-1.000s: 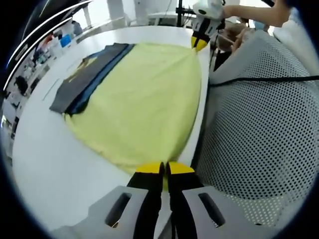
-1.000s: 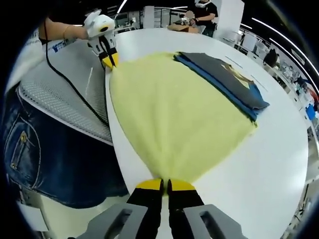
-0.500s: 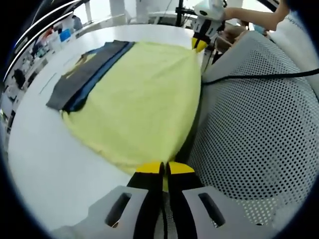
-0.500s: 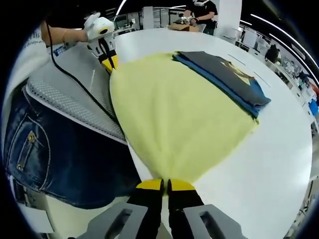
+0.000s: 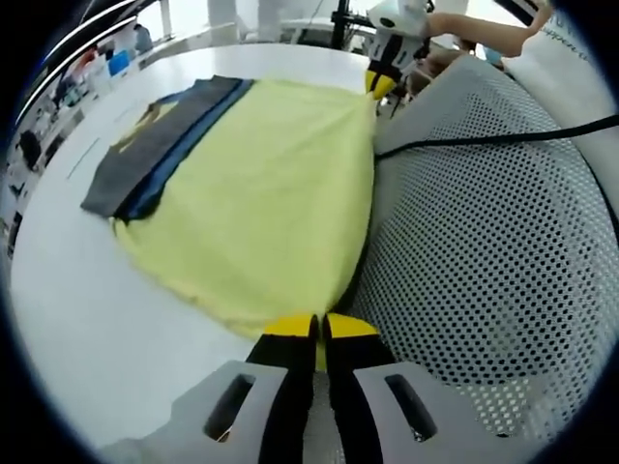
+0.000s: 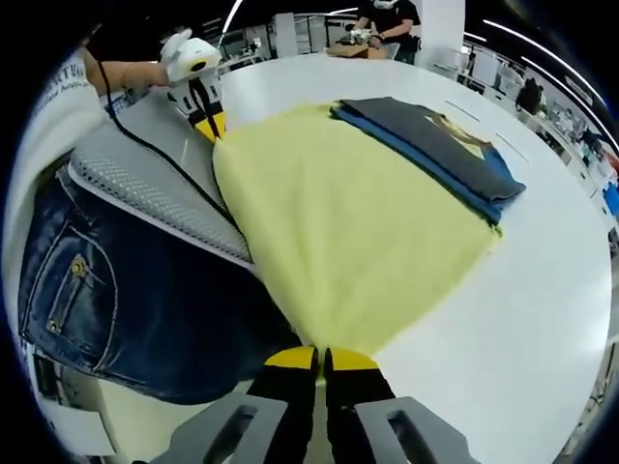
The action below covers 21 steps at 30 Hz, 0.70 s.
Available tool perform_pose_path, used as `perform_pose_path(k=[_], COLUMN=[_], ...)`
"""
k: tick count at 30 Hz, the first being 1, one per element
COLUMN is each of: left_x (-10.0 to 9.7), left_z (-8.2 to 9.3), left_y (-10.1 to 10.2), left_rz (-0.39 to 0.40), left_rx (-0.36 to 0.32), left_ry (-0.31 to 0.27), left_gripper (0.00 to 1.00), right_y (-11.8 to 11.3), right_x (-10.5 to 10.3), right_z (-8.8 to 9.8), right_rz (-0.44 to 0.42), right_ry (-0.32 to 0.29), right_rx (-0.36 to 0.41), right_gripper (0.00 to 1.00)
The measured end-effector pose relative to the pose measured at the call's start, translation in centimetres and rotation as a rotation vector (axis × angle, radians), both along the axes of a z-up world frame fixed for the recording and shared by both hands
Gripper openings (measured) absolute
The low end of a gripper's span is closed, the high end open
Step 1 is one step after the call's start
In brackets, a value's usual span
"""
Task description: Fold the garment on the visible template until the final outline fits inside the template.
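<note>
A pale yellow garment [image 5: 266, 193] lies spread on the white table [image 5: 87, 290], stretched between both grippers. My left gripper [image 5: 317, 327] is shut on its near corner, at the table's edge. My right gripper [image 6: 321, 360] is shut on the opposite corner of the same yellow garment [image 6: 338, 222]. Each gripper shows in the other's view, far off: the right gripper [image 5: 382, 82] and the left gripper [image 6: 208, 124]. A folded dark grey and blue garment [image 5: 155, 145] lies along the yellow one's far side, seen also as the dark stack [image 6: 435, 150].
A person stands against the table's edge, in a grey mesh top [image 5: 484, 251] and blue jeans [image 6: 126, 300]. A black cable [image 6: 155, 164] runs over the top. Shelves and other people stand beyond the table [image 6: 542, 319].
Both grippers have pulled the yellow garment's held edge toward the person, past the table's edge. The person's body takes up more of both views.
</note>
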<state>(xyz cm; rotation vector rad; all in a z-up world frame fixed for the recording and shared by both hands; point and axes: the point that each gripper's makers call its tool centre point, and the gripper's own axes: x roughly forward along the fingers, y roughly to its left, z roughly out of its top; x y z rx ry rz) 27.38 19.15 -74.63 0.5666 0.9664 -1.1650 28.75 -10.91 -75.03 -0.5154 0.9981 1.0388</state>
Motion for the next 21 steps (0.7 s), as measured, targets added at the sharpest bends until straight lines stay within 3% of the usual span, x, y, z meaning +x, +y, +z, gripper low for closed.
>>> perform_pose_path(k=[8,21], left_x=[-1.2,-1.0], left_z=[0.1,0.9], left_y=[0.0,0.2], left_rz=[-0.026,-0.035], left_rx=[0.014,0.007], left_ry=[0.036,0.046], left_gripper=[0.0,0.0], right_y=[0.1,0.1], right_x=[-0.8,-0.6], right_z=[0.1,0.7], right_rz=[0.014,0.017], right_ry=[0.028,0.022], right_rx=[0.0,-0.003], right_gripper=[0.0,0.0])
